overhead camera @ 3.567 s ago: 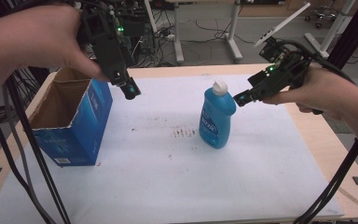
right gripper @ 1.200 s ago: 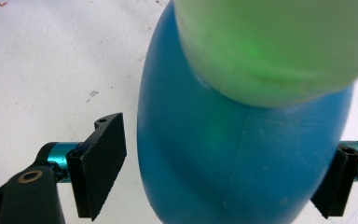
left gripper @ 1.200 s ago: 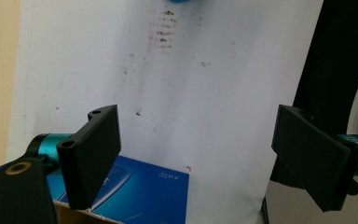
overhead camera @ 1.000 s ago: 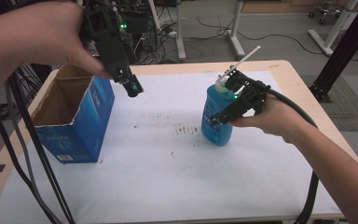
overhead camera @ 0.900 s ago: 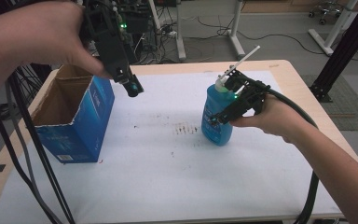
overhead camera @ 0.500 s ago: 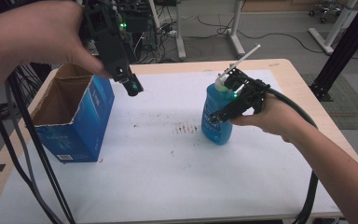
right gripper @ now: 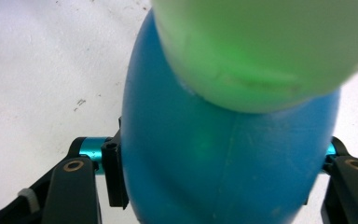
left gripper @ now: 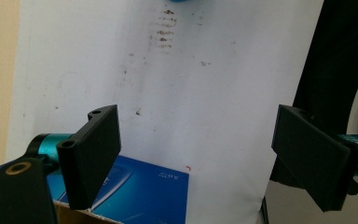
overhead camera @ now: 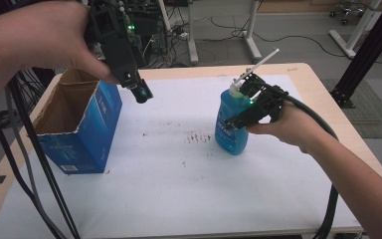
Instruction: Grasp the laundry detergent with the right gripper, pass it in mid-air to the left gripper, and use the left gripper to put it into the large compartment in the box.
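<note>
In the high view, a blue bottle (overhead camera: 232,127) with a white cap stands upright on the white-covered surface (overhead camera: 179,189), right of its middle. The right gripper (overhead camera: 243,115) is at the bottle's upper half; its fingers have just been closing, with the bottle between them. The left gripper (overhead camera: 140,93) hovers above the surface just beside an open blue cardboard box (overhead camera: 79,132), well apart from the bottle. In the left gripper view, its fingers (left gripper: 91,154) stand wide apart with nothing between them, the box's blue edge below. In the right gripper view, the bottle's blue body (right gripper: 214,163) sits between the fingers (right gripper: 114,175), which press against its sides.
</note>
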